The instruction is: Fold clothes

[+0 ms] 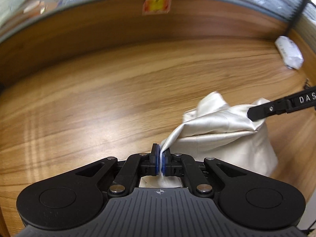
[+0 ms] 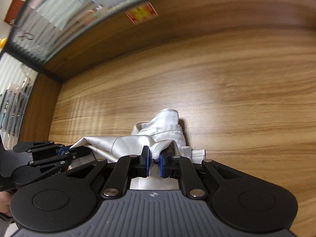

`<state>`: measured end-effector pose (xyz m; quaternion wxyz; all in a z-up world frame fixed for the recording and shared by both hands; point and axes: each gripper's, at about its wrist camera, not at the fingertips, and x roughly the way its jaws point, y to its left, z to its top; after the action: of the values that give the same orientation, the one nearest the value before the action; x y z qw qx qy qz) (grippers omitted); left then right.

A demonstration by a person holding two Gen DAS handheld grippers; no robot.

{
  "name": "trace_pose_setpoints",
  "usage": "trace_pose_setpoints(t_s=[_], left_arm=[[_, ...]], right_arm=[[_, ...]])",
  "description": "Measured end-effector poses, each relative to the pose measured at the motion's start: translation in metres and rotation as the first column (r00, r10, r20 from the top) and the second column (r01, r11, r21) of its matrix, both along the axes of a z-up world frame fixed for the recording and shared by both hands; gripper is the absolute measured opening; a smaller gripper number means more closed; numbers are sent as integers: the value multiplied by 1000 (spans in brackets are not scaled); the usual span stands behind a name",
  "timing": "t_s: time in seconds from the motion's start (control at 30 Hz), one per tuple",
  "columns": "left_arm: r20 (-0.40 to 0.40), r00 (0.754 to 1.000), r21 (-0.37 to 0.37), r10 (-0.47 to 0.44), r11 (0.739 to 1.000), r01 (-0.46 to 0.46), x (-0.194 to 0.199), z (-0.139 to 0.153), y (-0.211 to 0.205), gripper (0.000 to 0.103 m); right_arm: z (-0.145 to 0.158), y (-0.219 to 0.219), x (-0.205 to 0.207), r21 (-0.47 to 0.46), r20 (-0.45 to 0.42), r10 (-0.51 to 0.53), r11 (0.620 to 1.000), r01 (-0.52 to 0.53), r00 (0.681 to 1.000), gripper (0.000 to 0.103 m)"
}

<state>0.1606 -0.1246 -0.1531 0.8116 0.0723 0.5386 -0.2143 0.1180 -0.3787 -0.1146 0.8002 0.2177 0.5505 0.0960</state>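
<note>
A cream satin garment (image 1: 221, 136) hangs bunched between my two grippers above the wooden table (image 1: 98, 98). My left gripper (image 1: 161, 158) is shut on one edge of the garment, the cloth pinched between its blue pads. My right gripper (image 2: 154, 158) is shut on another bunch of the same garment (image 2: 158, 132). In the left wrist view the right gripper (image 1: 256, 114) reaches in from the right, clamped on the cloth. In the right wrist view the left gripper (image 2: 65, 151) shows at the left, gripping the cloth's edge. The lower part of the garment droops toward the table.
A low wooden wall (image 1: 138, 25) rims the table at the back and side. A red and yellow sticker (image 1: 157, 5) is on the back wall. A white crumpled packet (image 1: 289, 52) lies in the far right corner.
</note>
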Motion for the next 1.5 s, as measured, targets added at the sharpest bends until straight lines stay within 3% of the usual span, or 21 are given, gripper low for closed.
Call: trace_pose_setpoints(t_s=[0.17, 0.43, 0.57, 0.8, 1.0, 1.27, 1.5], left_arm=[[-22, 1000, 16, 23, 1000, -22, 10, -16, -3, 5], [-44, 996, -18, 76, 997, -77, 17, -22, 7, 10], [-56, 991, -83, 124, 988, -129, 21, -14, 23, 13], [-30, 975, -136, 219, 966, -221, 18, 8, 52, 16], [17, 954, -147, 299, 945, -293, -2, 38, 76, 18], [19, 965, -157, 263, 954, -257, -41, 47, 65, 18], [-44, 981, -148, 186, 970, -191, -64, 25, 40, 19]], right_arm=[[-24, 1, 18, 7, -37, -5, 1000, 5, 999, 14], [-36, -1, 26, 49, -56, -32, 998, 34, 998, 21], [-36, -4, 24, 81, -53, -52, 995, 56, 997, 29], [-20, -1, 19, 44, -6, -32, 999, 32, 999, 49], [-3, 2, 11, -2, 42, -9, 1000, 9, 999, 50], [12, 4, -6, -42, 70, 37, 999, -34, 997, 50], [6, 11, -16, -39, 58, 90, 995, -88, 994, 50]])
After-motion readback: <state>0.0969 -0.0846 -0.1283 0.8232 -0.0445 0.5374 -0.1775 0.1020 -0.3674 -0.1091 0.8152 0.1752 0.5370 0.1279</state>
